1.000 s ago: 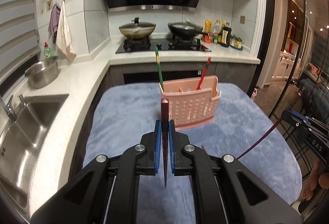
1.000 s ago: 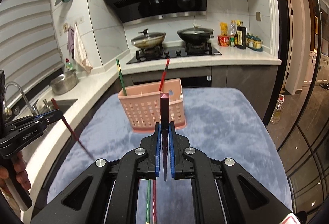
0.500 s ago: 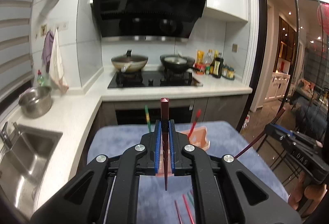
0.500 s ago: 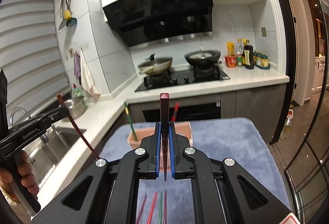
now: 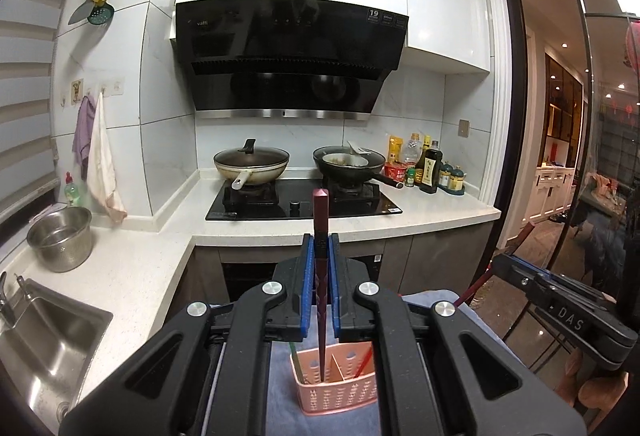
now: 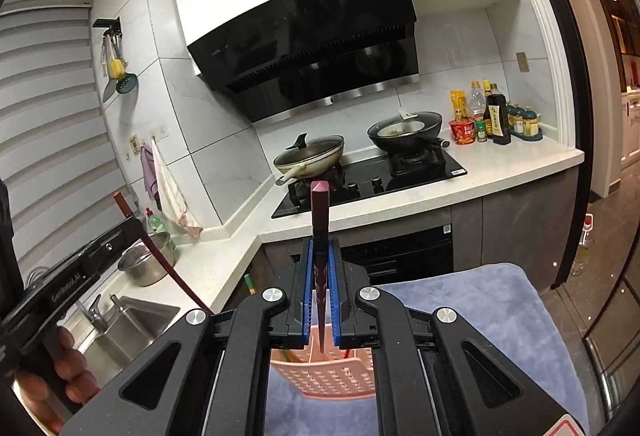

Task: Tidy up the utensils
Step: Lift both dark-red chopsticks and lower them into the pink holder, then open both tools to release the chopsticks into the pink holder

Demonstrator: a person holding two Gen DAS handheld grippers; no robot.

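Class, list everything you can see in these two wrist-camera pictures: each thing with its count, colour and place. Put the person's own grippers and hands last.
utensil basket: one, pink, on the blue cloth below the grippers
green chopstick: one, standing in the basket's left part
red chopstick: one, standing in the basket's right part
dark red chopsticks: two, one in each gripper, tips over the basket
cloth: one, blue-grey, covering the table
woks: two, on the black stove
range hood: one, black, above the stove
steel pot: one, on the counter by the sink
sink: one, steel, far left
bottles: several, right of the stove
towels: two, white and purple, hanging on the wall
left gripper: black, blue pads, shut on a chopstick
right gripper: black, blue pads, shut on a chopstick
left hand: holding the left gripper's handle
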